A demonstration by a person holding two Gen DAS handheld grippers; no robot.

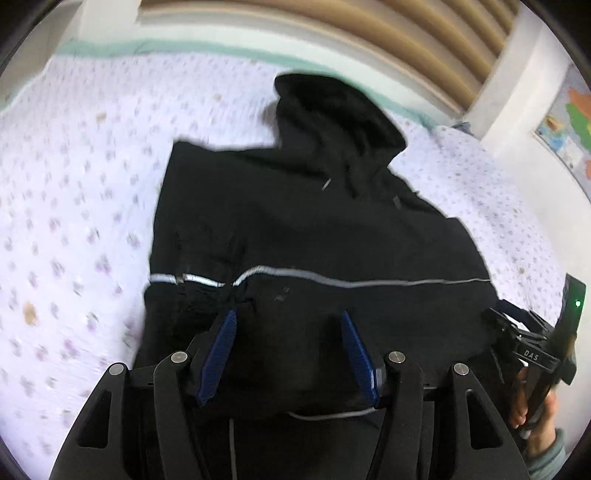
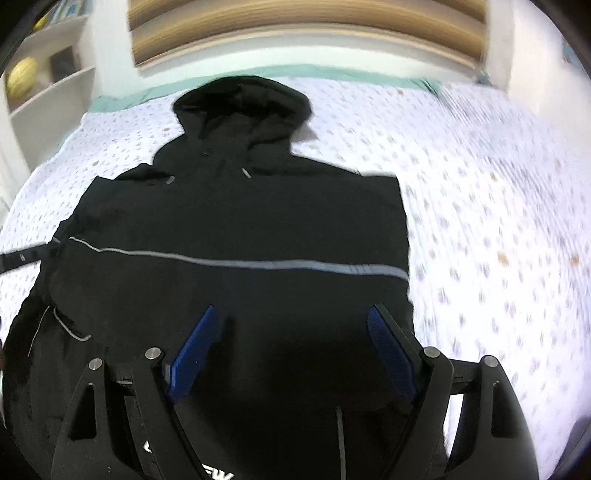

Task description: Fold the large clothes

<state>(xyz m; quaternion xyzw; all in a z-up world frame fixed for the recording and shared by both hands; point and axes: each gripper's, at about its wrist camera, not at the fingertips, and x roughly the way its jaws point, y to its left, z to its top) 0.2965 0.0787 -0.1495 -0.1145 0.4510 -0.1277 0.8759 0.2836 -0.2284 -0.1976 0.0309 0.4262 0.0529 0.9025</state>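
A black hooded jacket (image 1: pixel 295 221) with a grey reflective stripe lies on the bed, hood pointing to the far side, its sides folded in. It also shows in the right wrist view (image 2: pixel 240 221). My left gripper (image 1: pixel 288 317) is open and empty just above the jacket's lower left part. My right gripper (image 2: pixel 291 314) is open and empty above the lower right part. The right gripper also shows in the left wrist view (image 1: pixel 532 343), held by a hand at the jacket's right edge.
The bed has a white sheet with small purple flowers (image 1: pixel 74 184) and a green border at the far edge (image 2: pixel 295 72). A wooden headboard (image 2: pixel 295 33) stands behind. White shelves with a yellow ball (image 2: pixel 22 79) are at the left.
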